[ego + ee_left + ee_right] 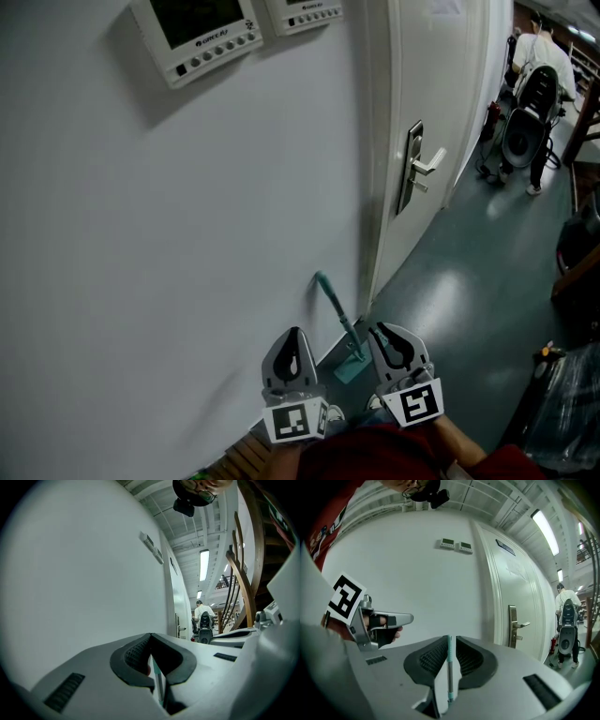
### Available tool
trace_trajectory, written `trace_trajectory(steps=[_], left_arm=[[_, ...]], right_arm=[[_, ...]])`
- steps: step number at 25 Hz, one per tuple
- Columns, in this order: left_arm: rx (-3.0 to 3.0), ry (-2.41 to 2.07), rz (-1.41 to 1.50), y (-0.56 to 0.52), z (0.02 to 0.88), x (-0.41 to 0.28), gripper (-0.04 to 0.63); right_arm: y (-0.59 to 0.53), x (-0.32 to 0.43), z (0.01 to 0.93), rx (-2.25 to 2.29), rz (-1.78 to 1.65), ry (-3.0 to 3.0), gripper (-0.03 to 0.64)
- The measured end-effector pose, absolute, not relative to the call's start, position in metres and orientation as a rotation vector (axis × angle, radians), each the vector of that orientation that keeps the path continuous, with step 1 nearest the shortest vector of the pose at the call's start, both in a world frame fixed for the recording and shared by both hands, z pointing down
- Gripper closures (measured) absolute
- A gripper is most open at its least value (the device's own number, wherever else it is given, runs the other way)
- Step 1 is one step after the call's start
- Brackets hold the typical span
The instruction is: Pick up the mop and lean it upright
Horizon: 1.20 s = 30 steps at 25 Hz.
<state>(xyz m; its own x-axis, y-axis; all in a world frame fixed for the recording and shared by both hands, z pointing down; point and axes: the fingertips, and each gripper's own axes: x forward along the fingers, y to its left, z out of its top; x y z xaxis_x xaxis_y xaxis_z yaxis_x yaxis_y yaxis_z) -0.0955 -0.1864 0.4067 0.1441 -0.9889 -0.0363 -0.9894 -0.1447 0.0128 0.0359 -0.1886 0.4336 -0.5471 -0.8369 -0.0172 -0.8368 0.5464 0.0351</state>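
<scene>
The mop stands against the white wall (169, 234). Its thin teal-and-grey handle (336, 309) slants up from the teal head (352, 367) on the floor. My left gripper (293, 339) is left of the mop and my right gripper (386, 336) is right of it; both point at the wall and neither touches the mop. In the right gripper view the handle (450, 667) shows some way off through a narrow gap in the right gripper (450, 641), with nothing held. The left gripper (150, 641) has its tips together, and a sliver of the handle (159, 686) shows below them.
A white door (422, 94) with a metal lever handle (419, 169) is just right of the mop. Two control panels (202, 33) hang high on the wall. A person (544, 56) stands far down the grey floor. A dark bag (562, 394) lies at the right. Wooden slats (239, 459) are at the bottom left.
</scene>
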Motion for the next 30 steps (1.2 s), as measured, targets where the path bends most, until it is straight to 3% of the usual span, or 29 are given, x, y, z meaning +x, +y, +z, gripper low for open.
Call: trace_trajectory(steps=[6,30], left_arm=[[-2.381,2.043,0.064,-0.189,0.407,-0.091,0.581],[-2.384,2.038,0.097,-0.197,0.405,-0.092,0.581]], right_arm=[[-0.194,0.038,0.407,1.531,-0.022,-2.747,0.592],[-0.207,0.041,0.405,1.536,0.044,-2.654,0.598]])
